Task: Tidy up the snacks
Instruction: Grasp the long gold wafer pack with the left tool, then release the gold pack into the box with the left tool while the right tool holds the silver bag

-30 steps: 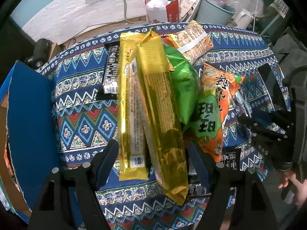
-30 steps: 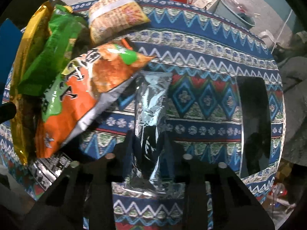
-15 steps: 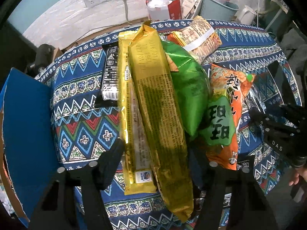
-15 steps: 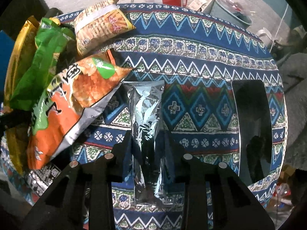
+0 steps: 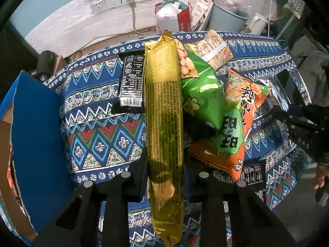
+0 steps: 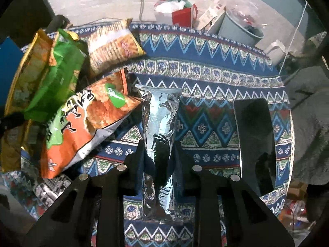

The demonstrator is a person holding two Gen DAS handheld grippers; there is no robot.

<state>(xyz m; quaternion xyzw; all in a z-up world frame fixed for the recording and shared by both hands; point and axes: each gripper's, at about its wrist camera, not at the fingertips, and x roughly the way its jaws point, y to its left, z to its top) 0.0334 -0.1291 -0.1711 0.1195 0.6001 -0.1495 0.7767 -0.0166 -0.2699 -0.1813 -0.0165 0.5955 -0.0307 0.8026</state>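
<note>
Fingers of the left gripper (image 5: 165,164) clamp a long gold snack pack (image 5: 164,113) lying lengthwise between them. Right gripper (image 6: 158,154) likewise pinches a silver foil packet (image 6: 159,123) between its fingers.

The long packet (image 5: 164,123) is gold with small dark print. The bag beside it (image 5: 202,94) is bright green, and the next bag (image 5: 240,111) is orange with a green patch and dark characters. The slim packet (image 6: 160,123) is shiny silver. The flat packet (image 5: 132,84) is black with white print. The tabletop cloth (image 5: 98,127) is dark blue with white zigzags and red, green and light-blue triangles. Both claws are black.
</note>
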